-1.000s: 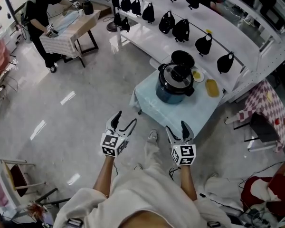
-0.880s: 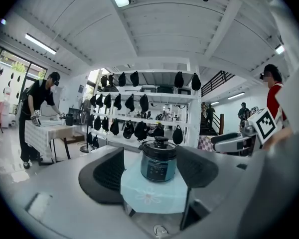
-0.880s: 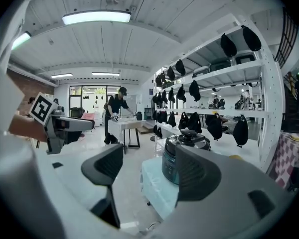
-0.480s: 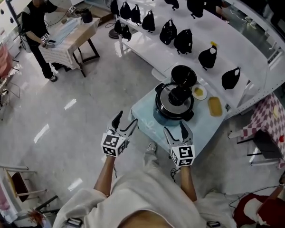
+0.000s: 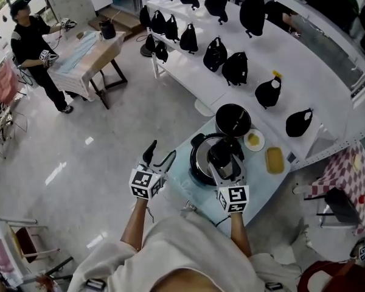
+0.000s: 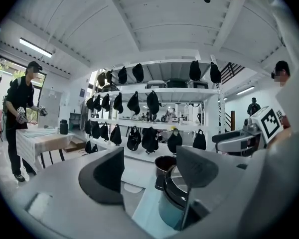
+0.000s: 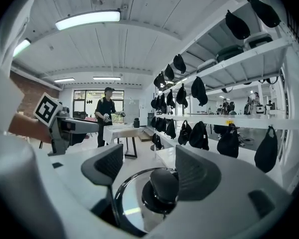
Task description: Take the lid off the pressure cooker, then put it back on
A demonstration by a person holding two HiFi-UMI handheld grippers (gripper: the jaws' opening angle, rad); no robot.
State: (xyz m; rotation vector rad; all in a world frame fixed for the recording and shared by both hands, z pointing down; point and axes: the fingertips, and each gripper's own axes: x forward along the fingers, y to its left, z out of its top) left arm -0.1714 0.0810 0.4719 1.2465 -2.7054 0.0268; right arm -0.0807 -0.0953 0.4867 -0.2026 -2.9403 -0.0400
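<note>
The pressure cooker [image 5: 210,160] stands on a table with a light blue cloth [image 5: 257,172]. Its shiny lid [image 7: 134,203] is on, with a black knob [image 7: 162,185] in the middle. My right gripper [image 5: 226,165] is open and hovers over the lid, one jaw on each side of the knob and just above it, not touching. In the right gripper view the right gripper [image 7: 152,171] frames the knob. My left gripper [image 5: 159,156] is open and empty, left of the cooker, over the table's near-left edge. The left gripper view shows the cooker [image 6: 175,198] ahead to the right.
A black pot [image 5: 233,119] stands behind the cooker, with a small plate [image 5: 253,140] and a yellow block [image 5: 274,160] to its right. White shelves [image 5: 201,78] with several black bags run behind the table. A person [image 5: 30,47] works at a far table.
The table and cooker have come closer as I stepped up. My right gripper now hangs over the lid's knob, where before it was short of the table. Both grippers stay open.
</note>
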